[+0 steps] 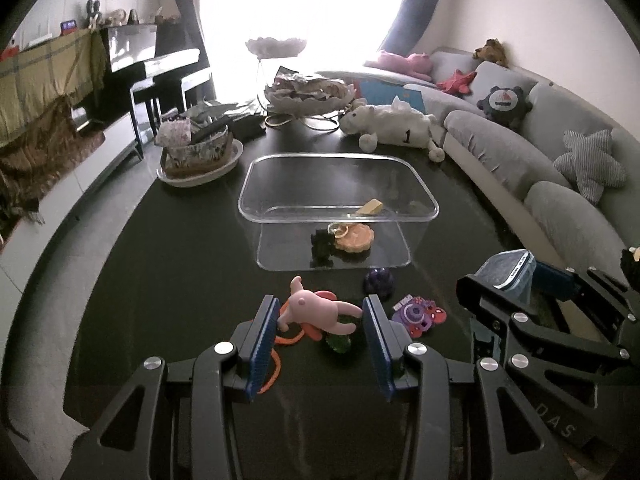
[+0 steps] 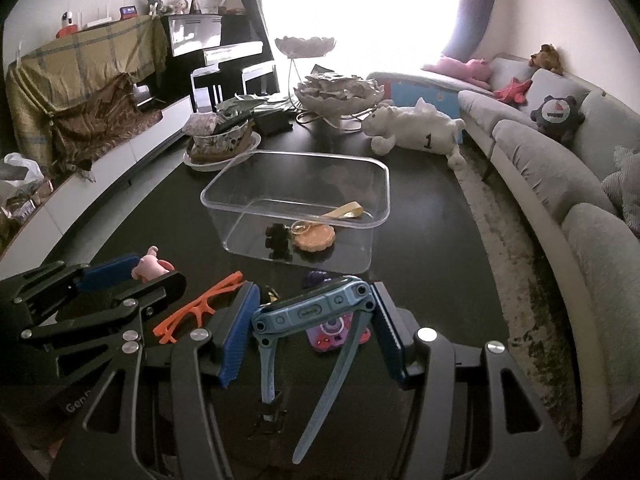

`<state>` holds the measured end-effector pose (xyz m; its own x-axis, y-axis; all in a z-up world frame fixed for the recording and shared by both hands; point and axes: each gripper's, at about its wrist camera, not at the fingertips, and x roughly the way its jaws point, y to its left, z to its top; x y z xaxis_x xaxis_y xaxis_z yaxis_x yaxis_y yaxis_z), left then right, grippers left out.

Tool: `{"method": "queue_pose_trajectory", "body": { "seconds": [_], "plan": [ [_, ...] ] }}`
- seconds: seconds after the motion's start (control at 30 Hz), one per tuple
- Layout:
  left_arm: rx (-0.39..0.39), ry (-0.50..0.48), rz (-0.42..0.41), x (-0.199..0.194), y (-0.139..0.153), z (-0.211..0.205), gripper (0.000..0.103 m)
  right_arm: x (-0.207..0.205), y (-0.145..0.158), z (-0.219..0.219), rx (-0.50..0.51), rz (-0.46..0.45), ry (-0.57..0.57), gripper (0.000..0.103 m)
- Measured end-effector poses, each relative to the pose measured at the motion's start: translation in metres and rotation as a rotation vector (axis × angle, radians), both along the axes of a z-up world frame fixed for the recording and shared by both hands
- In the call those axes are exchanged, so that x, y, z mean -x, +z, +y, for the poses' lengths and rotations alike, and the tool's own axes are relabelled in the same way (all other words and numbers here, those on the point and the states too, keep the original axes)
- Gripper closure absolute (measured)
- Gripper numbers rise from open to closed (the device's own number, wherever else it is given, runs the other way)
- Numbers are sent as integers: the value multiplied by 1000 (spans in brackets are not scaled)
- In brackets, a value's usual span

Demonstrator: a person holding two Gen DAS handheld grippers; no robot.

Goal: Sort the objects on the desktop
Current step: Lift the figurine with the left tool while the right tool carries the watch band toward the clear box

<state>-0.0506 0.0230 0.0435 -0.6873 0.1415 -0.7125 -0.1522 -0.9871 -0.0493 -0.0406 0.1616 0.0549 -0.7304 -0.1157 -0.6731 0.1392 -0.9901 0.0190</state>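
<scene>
A clear plastic bin (image 1: 338, 168) (image 2: 224, 184) stands mid-table; it holds an orange cookie-shaped charm (image 1: 354, 237) (image 2: 314, 238), a small black toy (image 1: 322, 242) and a yellow tag (image 1: 370, 207). My left gripper (image 1: 320, 320) is open, its fingers on either side of a pink rabbit toy (image 1: 316, 308) that lies on orange glasses (image 2: 200, 308). My right gripper (image 2: 312, 312) is shut on a blue smartwatch (image 2: 316, 308) with its straps hanging down, held above the table. A purple toy camera (image 1: 418, 314) (image 2: 332, 330) and a purple grape-like toy (image 1: 378, 280) lie nearby.
A flowered basket on a white dish (image 1: 200, 152), a tiered leaf-shaped stand (image 1: 308, 94) and a white plush sheep (image 1: 394, 124) are at the table's far end. A grey sofa (image 1: 560, 184) curves along the right. A piano (image 1: 156, 64) stands at the left.
</scene>
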Motion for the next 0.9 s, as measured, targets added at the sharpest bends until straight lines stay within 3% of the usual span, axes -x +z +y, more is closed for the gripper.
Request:
{"method": "queue_pose_trajectory", "body": {
  "seconds": [0.9],
  "plan": [
    [3, -2, 51, 42, 36, -3, 64, 42, 35, -2, 3, 63, 14, 50]
  ]
}}
